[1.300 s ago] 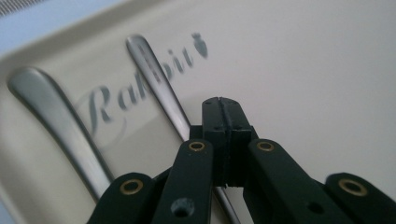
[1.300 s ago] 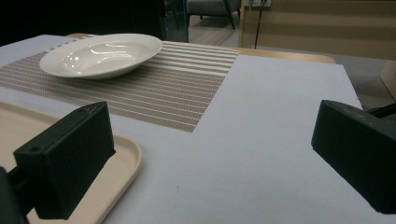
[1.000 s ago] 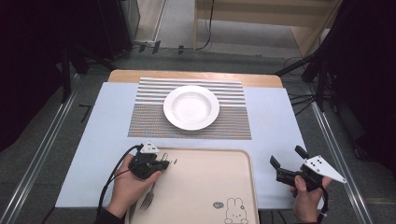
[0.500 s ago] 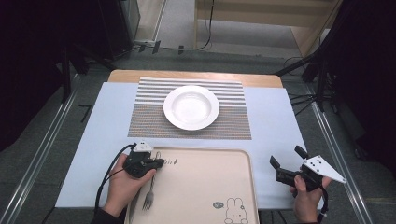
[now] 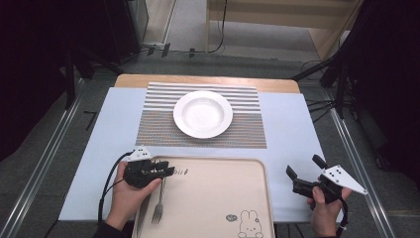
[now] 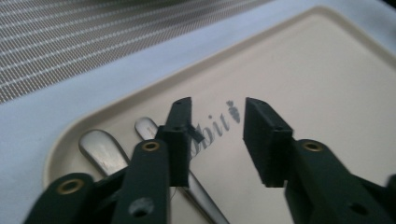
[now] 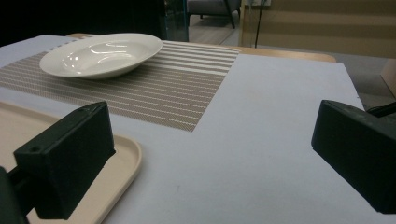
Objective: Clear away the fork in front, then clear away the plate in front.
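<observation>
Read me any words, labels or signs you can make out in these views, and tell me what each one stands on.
"bit", the readable end of a grey printed word with a small carrot sign after it, on the beige tray; the left gripper hides its start.
Small print beside the rabbit drawing on the tray: too small to read.

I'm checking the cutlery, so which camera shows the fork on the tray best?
The high view: the fork lies whole on the tray, tines toward the person. The left gripper view gives two handle ends near the left tongs; which is the fork's I cannot tell. The right gripper view adds a tray corner.
</observation>
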### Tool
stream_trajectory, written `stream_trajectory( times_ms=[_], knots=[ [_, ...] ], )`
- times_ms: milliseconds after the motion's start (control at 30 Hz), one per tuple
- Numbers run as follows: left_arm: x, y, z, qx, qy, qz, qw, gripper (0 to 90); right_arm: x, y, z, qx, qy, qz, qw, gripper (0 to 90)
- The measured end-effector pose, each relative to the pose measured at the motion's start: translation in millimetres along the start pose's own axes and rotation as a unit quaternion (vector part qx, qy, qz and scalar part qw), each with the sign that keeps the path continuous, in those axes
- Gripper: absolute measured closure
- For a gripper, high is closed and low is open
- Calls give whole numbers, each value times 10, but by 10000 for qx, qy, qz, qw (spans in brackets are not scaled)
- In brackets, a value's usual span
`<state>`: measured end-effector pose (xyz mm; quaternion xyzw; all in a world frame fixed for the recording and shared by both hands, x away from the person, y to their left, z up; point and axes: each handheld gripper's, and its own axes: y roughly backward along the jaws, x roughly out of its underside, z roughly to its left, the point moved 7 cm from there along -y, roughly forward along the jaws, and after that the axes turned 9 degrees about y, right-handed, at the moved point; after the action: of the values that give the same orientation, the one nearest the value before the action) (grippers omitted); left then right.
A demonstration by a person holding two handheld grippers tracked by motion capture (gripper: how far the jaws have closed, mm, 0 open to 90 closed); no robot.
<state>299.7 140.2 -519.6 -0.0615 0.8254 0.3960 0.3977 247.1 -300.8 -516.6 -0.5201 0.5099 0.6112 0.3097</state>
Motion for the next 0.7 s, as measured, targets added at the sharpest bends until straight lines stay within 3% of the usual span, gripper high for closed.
stream_trajectory(
  times_ms=[133, 200, 400, 700],
  knots=[
    [-79, 102, 18, 18, 50, -260, 9996, 356, 2, 3, -6, 2, -2, -8, 10000, 0],
    [-110, 152, 26, 156, 89, -360, 9992, 217, 3, 5, -9, 7, -7, -9, 10000, 0],
    [-159, 256, 50, 353, 86, -605, 9975, 0, 3, -2, -11, 12, 5, 1, 10000, 0],
    [-230, 329, 67, 432, 89, -784, 9959, 0, 15, -5, 1, 7, 21, 32, 10000, 0]
  ],
)
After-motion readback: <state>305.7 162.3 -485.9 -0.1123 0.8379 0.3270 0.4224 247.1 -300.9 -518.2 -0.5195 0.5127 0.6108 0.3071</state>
